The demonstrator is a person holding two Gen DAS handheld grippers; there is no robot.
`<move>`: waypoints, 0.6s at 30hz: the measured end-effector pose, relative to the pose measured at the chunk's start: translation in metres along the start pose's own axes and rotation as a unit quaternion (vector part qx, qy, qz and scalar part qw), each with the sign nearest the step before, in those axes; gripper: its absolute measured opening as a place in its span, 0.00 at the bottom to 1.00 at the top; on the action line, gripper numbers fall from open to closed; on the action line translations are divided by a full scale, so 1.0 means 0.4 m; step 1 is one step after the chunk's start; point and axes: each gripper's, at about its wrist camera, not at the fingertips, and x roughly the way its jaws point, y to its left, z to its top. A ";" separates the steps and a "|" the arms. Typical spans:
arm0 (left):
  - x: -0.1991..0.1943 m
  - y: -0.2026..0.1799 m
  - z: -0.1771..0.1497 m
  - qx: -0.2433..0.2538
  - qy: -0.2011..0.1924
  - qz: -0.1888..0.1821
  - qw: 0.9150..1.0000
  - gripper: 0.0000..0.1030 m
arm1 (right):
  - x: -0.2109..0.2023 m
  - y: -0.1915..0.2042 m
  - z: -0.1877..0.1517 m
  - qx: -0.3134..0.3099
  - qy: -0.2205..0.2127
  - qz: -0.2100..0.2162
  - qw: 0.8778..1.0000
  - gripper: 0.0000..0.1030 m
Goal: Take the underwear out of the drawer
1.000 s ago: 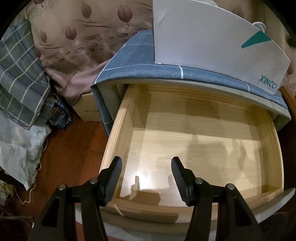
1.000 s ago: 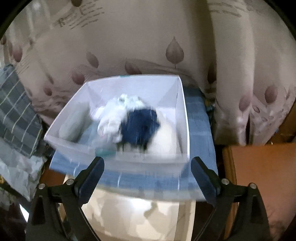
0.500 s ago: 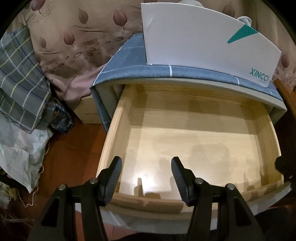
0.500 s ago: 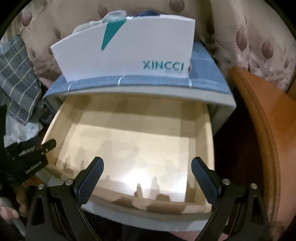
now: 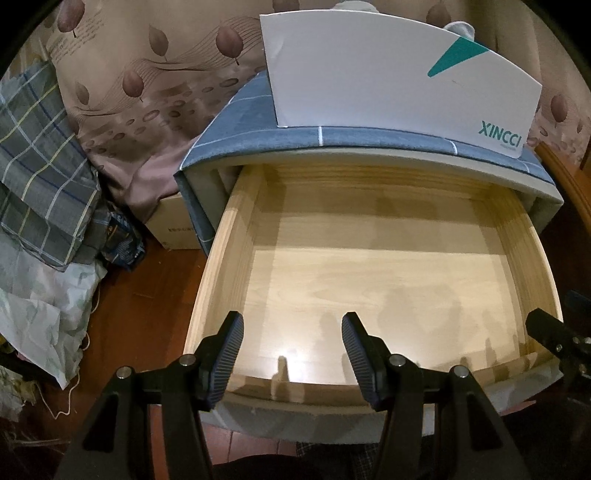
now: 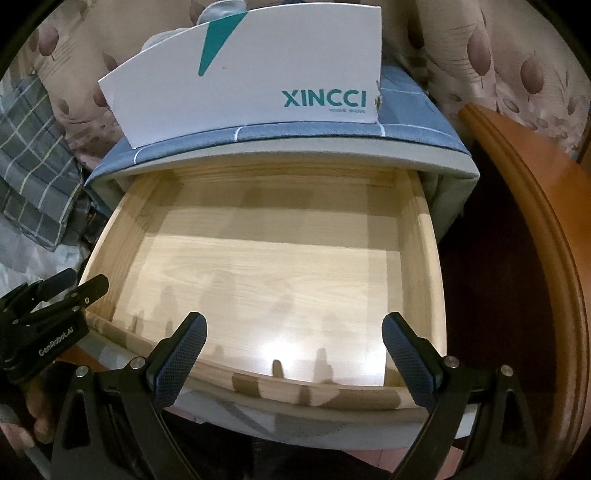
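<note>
The right gripper (image 6: 293,345) has dropped from above the white box (image 6: 255,77) to the open wooden drawer (image 6: 266,266). Left wrist view: the left gripper (image 5: 291,345) hangs over the drawer's front edge, fingers spread and holding nothing; the drawer floor is bare. The box stands on the cabinet top behind the drawer. Right wrist view: this gripper gapes, unladen, over the same edge. Pale fabric, possibly the underwear (image 6: 221,7), peeks above the box rim.
</note>
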 end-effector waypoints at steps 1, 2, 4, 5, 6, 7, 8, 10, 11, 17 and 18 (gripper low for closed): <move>0.001 -0.001 0.000 0.000 0.000 -0.001 1.000 0.55 | 0.003 0.000 -0.001 0.001 0.002 -0.001 1.000 0.92; 0.001 -0.001 -0.001 0.001 0.000 -0.001 1.000 0.55 | 0.006 0.001 -0.002 0.000 0.004 -0.002 1.000 0.92; 0.000 0.000 -0.002 0.001 -0.001 -0.001 1.000 0.55 | 0.010 0.004 -0.003 -0.003 0.009 -0.001 1.000 0.92; 0.000 0.000 -0.003 0.001 -0.001 -0.001 1.000 0.55 | 0.012 0.005 -0.004 -0.005 0.011 -0.001 1.000 0.92; -0.001 -0.001 -0.004 0.001 -0.001 -0.002 1.000 0.55 | 0.014 0.006 -0.004 -0.006 0.011 -0.002 1.000 0.92; -0.001 -0.001 -0.004 0.002 -0.001 -0.002 1.000 0.55 | 0.014 0.009 -0.003 -0.008 0.011 -0.003 1.000 0.92; -0.001 -0.001 -0.004 0.002 0.000 -0.003 1.000 0.55 | 0.015 0.009 -0.003 -0.009 0.011 -0.004 1.000 0.92; -0.003 -0.002 -0.004 0.002 -0.001 -0.003 1.000 0.55 | 0.015 0.011 -0.003 -0.011 0.012 -0.005 1.000 0.92; -0.003 -0.002 -0.004 0.002 -0.001 -0.004 1.000 0.55 | 0.014 0.009 -0.004 -0.011 0.013 -0.005 1.000 0.92; -0.003 -0.003 -0.003 0.002 -0.001 -0.002 1.000 0.55 | 0.015 0.008 -0.005 -0.006 0.013 -0.006 1.000 0.92; -0.002 -0.005 -0.003 0.003 -0.001 -0.002 1.000 0.55 | 0.016 0.007 -0.005 -0.007 0.013 -0.005 1.000 0.92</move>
